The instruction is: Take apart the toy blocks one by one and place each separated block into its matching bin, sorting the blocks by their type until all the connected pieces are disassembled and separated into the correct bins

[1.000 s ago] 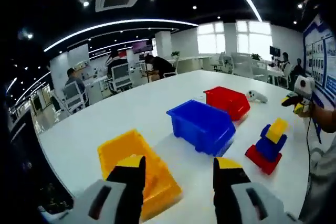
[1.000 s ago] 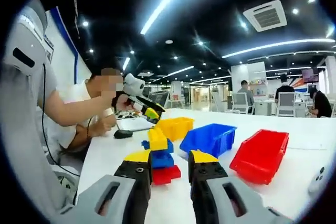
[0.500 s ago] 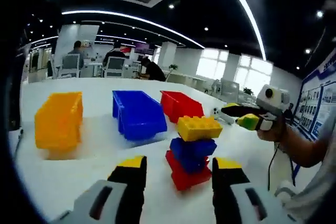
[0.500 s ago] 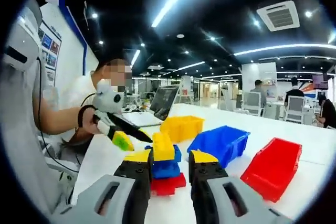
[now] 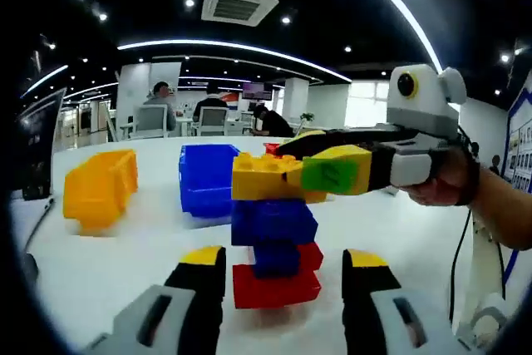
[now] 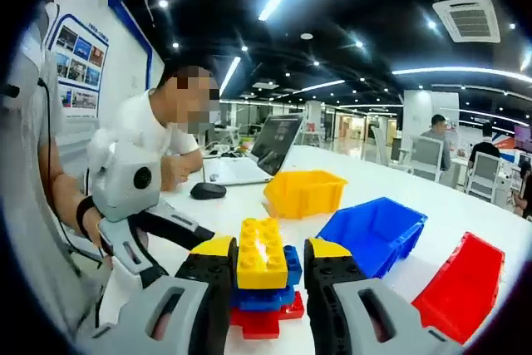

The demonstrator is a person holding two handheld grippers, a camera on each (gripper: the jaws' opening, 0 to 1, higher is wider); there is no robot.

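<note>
**K:** Office worktop [image 5: 116,247] is sitting white and bare around the stack — three bins lining up behind it: yellow bin [image 5: 100,189], blue bin [image 5: 206,179], red bin [image 6: 461,284].

**M:** Where's the stack sitting relative to the jaws?

**K:** Standing upright on the worktop — red block [image 5: 276,286] at the base, blue block [image 5: 273,222] in the middle, yellow block [image 5: 264,176] on top. In the right gripper view the right gripper [image 6: 266,259] is bracketing the yellow block, one jaw on each side, looking closed on it or very nearly.

**M:** And the left?

**K:** Left gripper [image 5: 283,268] is hanging spread, jaws flanking the red and blue blocks low down, apart from both sides. Stack is lying dead ahead between them.

**M:** Axis?

**K:** Yellow block's long axis is running along the right jaws, so they're gripping across its short width. My read: left needs to be pinching the lower blocks while right is pulling up — otherwise the whole stack is lifting.
</note>
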